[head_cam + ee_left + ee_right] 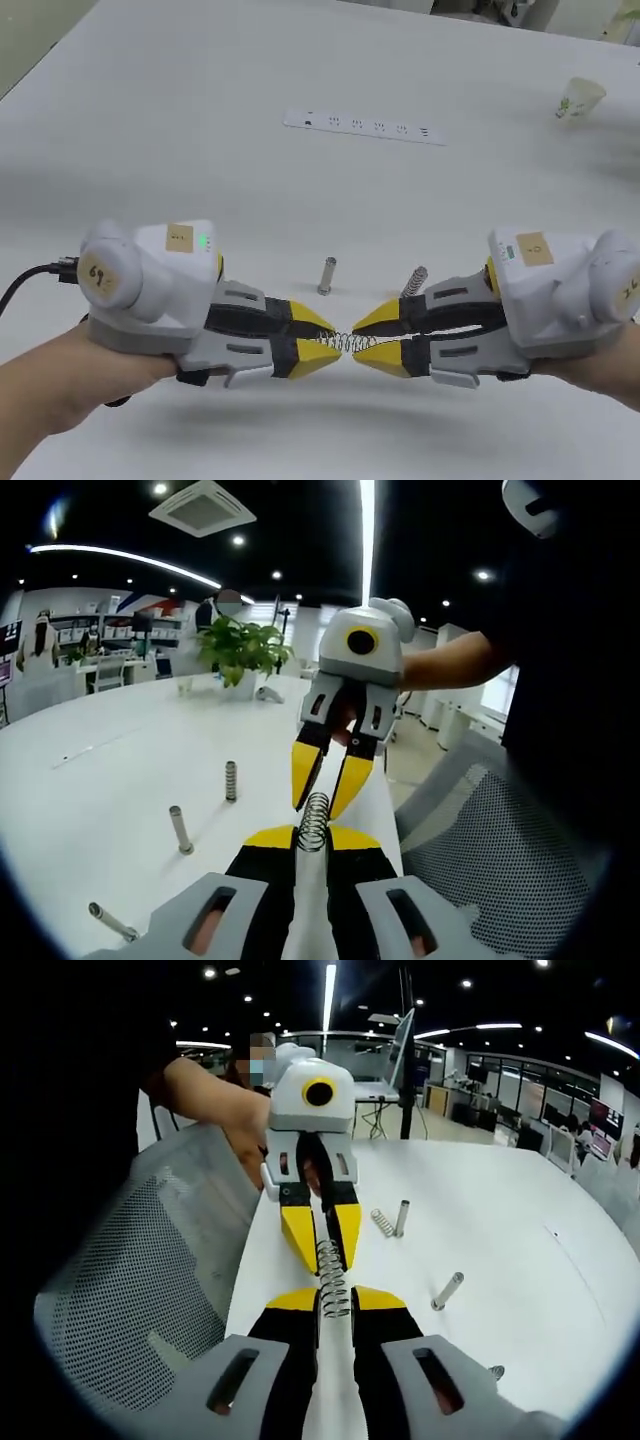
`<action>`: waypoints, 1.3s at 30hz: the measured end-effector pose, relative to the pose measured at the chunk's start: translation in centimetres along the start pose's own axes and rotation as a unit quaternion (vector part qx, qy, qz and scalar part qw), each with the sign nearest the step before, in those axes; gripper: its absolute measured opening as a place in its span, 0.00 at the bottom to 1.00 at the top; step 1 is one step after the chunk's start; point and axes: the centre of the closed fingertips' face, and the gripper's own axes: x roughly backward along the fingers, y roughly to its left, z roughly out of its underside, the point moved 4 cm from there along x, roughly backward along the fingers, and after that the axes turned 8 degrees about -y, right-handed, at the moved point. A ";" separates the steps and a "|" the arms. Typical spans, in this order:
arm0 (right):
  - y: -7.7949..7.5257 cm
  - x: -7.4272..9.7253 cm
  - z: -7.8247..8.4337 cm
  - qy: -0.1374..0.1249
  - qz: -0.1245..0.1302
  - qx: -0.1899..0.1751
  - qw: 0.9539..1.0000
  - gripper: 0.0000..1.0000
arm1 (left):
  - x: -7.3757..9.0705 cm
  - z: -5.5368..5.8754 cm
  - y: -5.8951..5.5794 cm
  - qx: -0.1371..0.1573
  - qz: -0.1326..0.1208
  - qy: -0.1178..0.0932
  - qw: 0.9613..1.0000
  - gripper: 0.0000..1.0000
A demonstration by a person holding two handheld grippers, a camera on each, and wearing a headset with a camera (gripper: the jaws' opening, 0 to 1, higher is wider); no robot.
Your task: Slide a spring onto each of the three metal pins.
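Observation:
A small steel spring (346, 343) is stretched level between my two grippers above the white table. My left gripper (334, 344) is shut on its left end and my right gripper (358, 345) is shut on its right end, yellow tips almost meeting. In the left gripper view the spring (314, 820) runs from my jaws to the right gripper (325, 785). Behind stand a bare pin (327, 275) and a pin wearing a spring (415, 281). In the right gripper view a third pin (402, 1217) stands with a loose spring (381, 1222) lying beside it.
A white power strip (365, 128) lies across the far middle of the table (200, 180). A paper cup (580, 98) stands at the far right. A mesh chair (130, 1260) sits by the table's near edge.

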 end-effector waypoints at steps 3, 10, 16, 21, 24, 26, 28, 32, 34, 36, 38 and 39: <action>0.0 0.2 0.2 -0.002 0.003 -0.006 1.000 0.12 | 0.0 -0.1 0.0 0.003 0.001 -0.003 1.000 0.03; 0.4 0.3 0.6 -0.004 0.007 -0.019 1.000 0.11 | -0.1 0.0 -0.3 0.003 0.006 0.000 1.000 0.03; 0.5 0.3 0.7 -0.006 0.003 -0.023 1.000 0.09 | -0.1 0.0 -0.2 0.007 0.007 0.000 1.000 0.03; 0.6 0.4 0.0 0.001 0.000 -0.008 1.000 0.08 | 0.0 0.3 0.1 0.009 0.005 0.005 1.000 0.03; 0.5 0.6 -0.6 0.000 -0.001 0.001 1.000 0.08 | 0.1 0.5 0.3 0.006 0.003 0.011 1.000 0.03; 0.5 0.6 -1.6 -0.016 -0.001 0.004 1.000 0.08 | 0.1 0.7 0.3 0.004 0.002 0.015 1.000 0.03; 0.4 0.5 -2.2 -0.023 -0.002 0.002 1.000 0.08 | 0.0 0.7 0.3 0.004 0.002 0.016 1.000 0.02; 0.5 0.2 -2.8 -0.026 -0.003 0.013 1.000 0.08 | -0.1 0.8 0.4 -0.001 0.000 0.020 1.000 0.02; 0.5 0.2 -3.2 -0.034 -0.002 0.014 0.999 0.08 | -0.1 0.8 0.3 -0.004 0.000 0.021 1.000 0.02; 0.6 0.0 -3.6 -0.040 -0.001 0.018 0.999 0.08 | -0.2 0.8 0.3 -0.004 0.002 0.021 1.000 0.02; 0.6 -0.1 -4.0 -0.047 -0.003 0.020 0.999 0.08 | -0.4 0.7 0.2 -0.003 0.004 0.020 1.000 0.02; 0.6 -0.2 -4.1 -0.048 -0.003 0.021 0.999 0.08 | -0.4 0.7 0.2 -0.003 0.004 0.020 1.000 0.02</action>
